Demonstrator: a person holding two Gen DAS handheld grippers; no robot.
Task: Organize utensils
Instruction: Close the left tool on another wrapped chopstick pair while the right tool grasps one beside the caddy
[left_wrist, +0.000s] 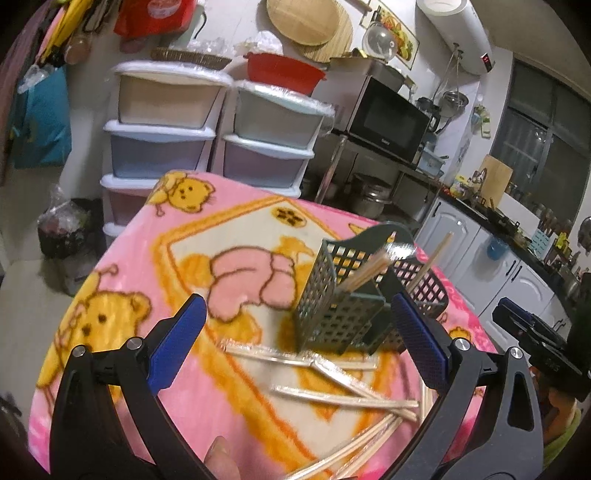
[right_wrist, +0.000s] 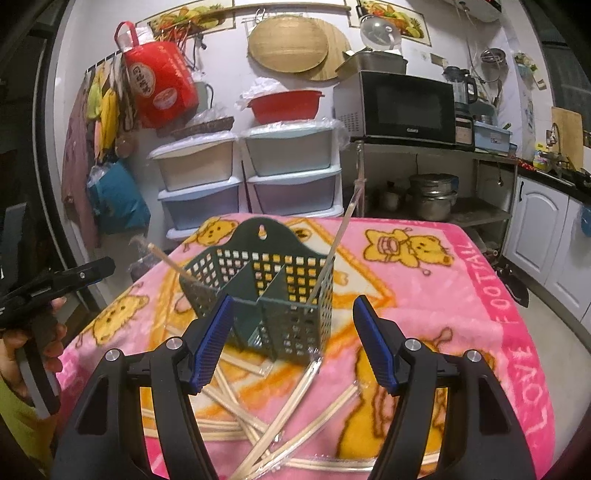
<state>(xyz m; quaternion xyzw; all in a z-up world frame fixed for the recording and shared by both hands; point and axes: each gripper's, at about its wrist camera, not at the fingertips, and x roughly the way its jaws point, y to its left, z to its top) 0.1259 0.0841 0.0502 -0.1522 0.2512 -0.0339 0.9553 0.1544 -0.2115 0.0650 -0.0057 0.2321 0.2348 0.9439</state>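
Left wrist view is motion-blurred: the wrapped chopsticks (left_wrist: 332, 373) lying on the surface (left_wrist: 122, 258) smear together, count unclear, and the lowest ones are cut off by the frame edge. The green holder (left_wrist: 343, 295) stands upright mid-surface, its far half partly hidden behind the left hand-held gripper (left_wrist: 295, 339) finger on the right. Chopsticks inside (left_wrist: 365, 273) lean up-right.

Right wrist view is sharper: holder (right_wrist: 273, 291) w/ divider, hang-tab side pointing away; one stick (right_wrist: 170, 260) leans out left, another (right_wrist: 340, 236) leans up-right. Loose chopsticks (right_wrist: 280, 417) criss-cross in front, long axes mixed, partly hidden under the right hand-held gripper (right_wrist: 291, 343). Only this view shows the person's hand (right_wrist: 40, 343) on the left gripper.

Both grippers released, jaws wide, nothing between pads.
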